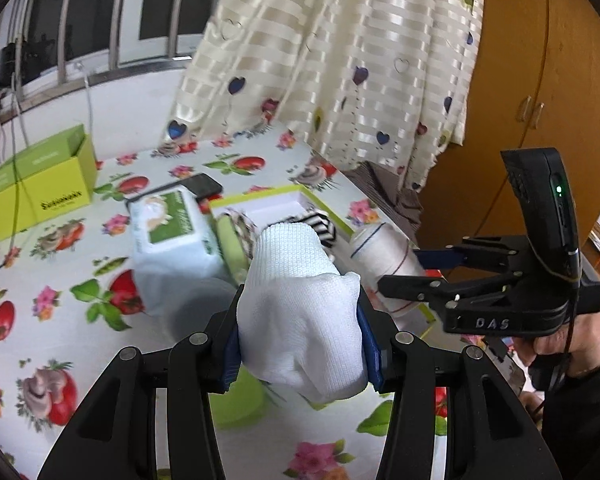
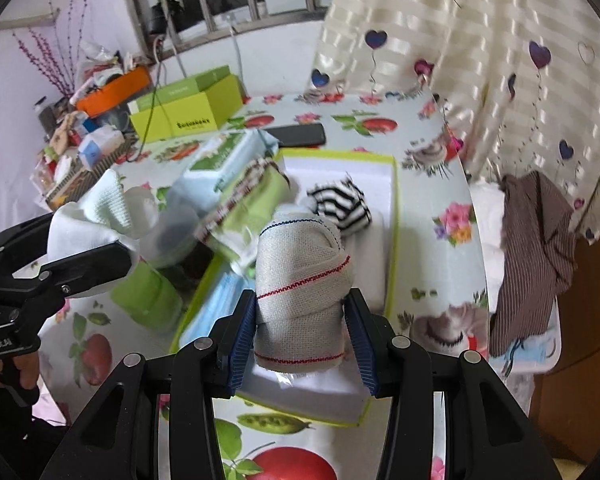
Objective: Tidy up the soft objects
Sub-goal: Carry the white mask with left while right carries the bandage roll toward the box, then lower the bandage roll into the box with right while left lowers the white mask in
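Note:
My left gripper (image 1: 300,344) is shut on a white sock bundle (image 1: 300,304), held above the table; it also shows in the right wrist view (image 2: 91,224). My right gripper (image 2: 304,332) is shut on a beige rolled cloth (image 2: 304,280) with red and blue stitched lines, held over the shallow green-rimmed tray (image 2: 394,216); the roll also shows in the left wrist view (image 1: 384,252). In the tray lie a black-and-white striped sock (image 2: 340,200), a green cloth roll (image 2: 251,204) and blue face masks (image 2: 219,300).
A pack of wet wipes (image 1: 171,224) lies left of the tray, a black phone (image 1: 203,184) behind it. A lime-green box (image 1: 39,188) stands at the back left. A green cup (image 2: 147,292) sits below my left gripper. A curtain (image 1: 332,60) hangs at the table's far edge.

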A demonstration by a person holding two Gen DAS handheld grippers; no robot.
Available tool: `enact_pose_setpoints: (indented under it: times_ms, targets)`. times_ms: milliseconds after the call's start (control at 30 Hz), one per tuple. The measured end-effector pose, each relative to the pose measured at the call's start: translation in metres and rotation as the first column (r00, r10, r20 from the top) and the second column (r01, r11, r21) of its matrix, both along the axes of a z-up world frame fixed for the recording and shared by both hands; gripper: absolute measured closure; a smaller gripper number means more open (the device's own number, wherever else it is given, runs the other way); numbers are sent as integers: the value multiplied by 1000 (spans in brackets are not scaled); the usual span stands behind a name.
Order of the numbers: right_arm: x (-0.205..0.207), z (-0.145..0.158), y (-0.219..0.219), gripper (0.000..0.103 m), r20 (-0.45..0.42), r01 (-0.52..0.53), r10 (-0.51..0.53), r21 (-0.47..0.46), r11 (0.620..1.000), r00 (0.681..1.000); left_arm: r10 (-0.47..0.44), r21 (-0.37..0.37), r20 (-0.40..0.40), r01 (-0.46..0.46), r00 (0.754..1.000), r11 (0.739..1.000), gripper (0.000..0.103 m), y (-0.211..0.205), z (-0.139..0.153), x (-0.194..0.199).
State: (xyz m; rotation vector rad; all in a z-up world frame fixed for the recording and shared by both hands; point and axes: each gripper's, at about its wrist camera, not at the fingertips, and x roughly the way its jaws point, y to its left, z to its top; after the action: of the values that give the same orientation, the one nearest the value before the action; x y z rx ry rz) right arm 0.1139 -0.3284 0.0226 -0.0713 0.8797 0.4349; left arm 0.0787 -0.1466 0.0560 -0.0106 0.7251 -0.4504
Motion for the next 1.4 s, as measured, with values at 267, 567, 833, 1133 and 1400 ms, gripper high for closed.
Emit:
enact_pose_setpoints:
  times_ms: [267, 567, 833, 1133, 1400]
  targets:
    - [-8, -24, -1, 59, -35, 17, -18, -26, 1000, 999, -33, -16, -57, 33, 998, 999, 54, -18, -21, 14]
    - [-8, -26, -1, 57, -27, 27, -28, -14, 1000, 999, -44, -30, -59, 42, 997, 999, 54, -31, -24, 44]
    - [-12, -28, 3, 41, -23, 6, -7, -37, 999, 1000, -78, -10, -87, 77, 993, 997, 53, -49, -39, 69]
    - [-25, -16, 0, 39, 39, 5, -3, -35, 999, 999, -67, -39, -20, 66, 998, 997, 49, -38, -22, 62]
    - [-28, -15, -2, 39, 48, 12, -10, -23, 1000, 999, -92, -7, -78, 92, 993, 996, 49, -47, -36, 76]
